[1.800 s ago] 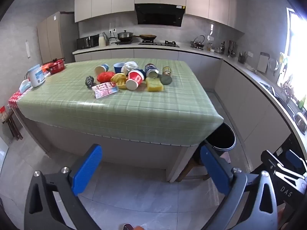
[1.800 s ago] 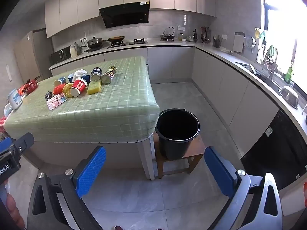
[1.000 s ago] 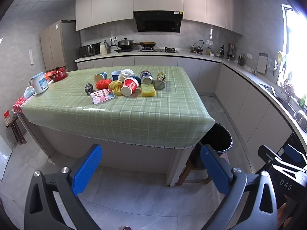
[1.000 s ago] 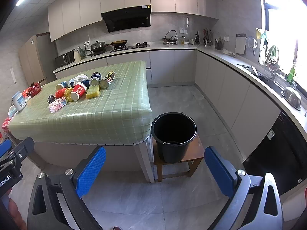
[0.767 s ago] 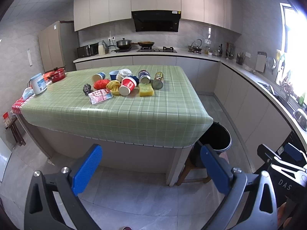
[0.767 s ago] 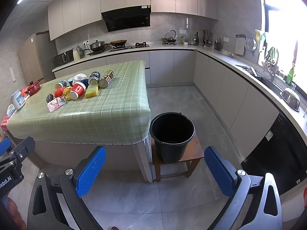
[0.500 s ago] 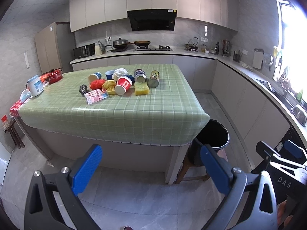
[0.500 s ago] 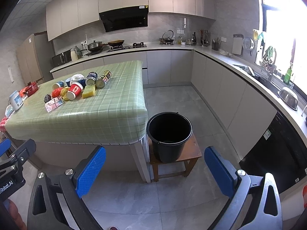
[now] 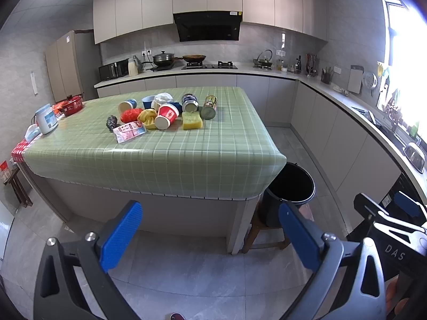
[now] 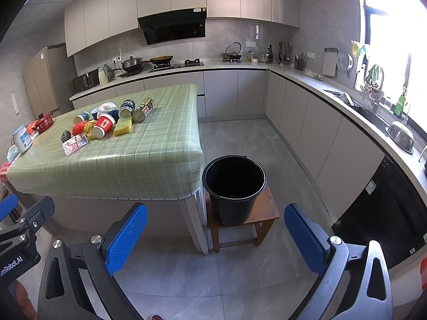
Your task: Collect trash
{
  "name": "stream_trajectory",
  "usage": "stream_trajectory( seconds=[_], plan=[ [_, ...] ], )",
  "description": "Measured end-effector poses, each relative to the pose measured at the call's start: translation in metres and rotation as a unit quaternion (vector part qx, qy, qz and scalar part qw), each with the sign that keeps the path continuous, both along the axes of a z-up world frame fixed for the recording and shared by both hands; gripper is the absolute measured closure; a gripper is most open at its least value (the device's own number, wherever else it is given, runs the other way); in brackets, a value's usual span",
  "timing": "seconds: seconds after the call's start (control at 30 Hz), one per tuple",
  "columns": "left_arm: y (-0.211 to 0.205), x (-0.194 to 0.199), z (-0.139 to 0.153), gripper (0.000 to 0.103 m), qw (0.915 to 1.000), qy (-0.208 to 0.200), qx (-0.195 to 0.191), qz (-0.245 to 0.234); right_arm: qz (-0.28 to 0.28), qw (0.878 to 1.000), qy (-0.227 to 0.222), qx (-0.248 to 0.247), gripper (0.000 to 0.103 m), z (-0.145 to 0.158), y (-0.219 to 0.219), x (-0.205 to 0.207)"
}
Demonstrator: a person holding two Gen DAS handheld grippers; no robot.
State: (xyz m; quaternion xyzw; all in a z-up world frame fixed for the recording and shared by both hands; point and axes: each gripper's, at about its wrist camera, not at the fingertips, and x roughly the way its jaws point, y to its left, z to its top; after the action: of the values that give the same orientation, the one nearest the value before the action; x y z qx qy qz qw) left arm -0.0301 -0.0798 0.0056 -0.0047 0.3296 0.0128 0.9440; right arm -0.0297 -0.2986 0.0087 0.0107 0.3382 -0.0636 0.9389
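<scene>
View has pulled back; black bucket (image 10: 234, 184) looks empty, both jaws spread, holding nothing.

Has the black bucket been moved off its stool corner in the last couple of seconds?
No. The black bucket sits on the wooden stool beside the table corner as before; only the camera view has drifted.

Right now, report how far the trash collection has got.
Nothing looks done: the black bucket on the wooden stool shows no clear trash inside. Nothing is in hand: the left tongs and right tongs hang open and empty, short of the table. Everything is left: the red paper cup, yellow sponge, cans and wrappers.
</scene>
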Motion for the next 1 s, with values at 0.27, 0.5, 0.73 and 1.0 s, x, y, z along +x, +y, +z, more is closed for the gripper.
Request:
stream_trajectory(
  seconds=[0.27, 0.5, 0.73, 1.0],
  plan=[
    [0.0, -0.002, 0.0, 0.0, 1.0, 0.001, 0.0, 0.001, 0.004, 1.0, -0.002, -0.004, 0.0, 0.001, 0.004, -0.001],
    [0.004, -0.002, 0.0, 0.0, 1.0, 0.002, 0.0, 0.003, 0.007, 1.0, -0.002, -0.002, 0.0, 0.002, 0.007, -0.002],
    [0.005, -0.002, 0.001, 0.0, 1.0, 0.002, 0.0, 0.004, 0.011, 1.0, -0.001, -0.002, 0.0, 0.001, 0.01, -0.001],
    [0.006, -0.002, 0.0, 0.0, 1.0, 0.003, 0.0, 0.005, 0.013, 1.0, -0.001, -0.002, 0.0, 0.001, 0.012, 0.0]
  ],
)
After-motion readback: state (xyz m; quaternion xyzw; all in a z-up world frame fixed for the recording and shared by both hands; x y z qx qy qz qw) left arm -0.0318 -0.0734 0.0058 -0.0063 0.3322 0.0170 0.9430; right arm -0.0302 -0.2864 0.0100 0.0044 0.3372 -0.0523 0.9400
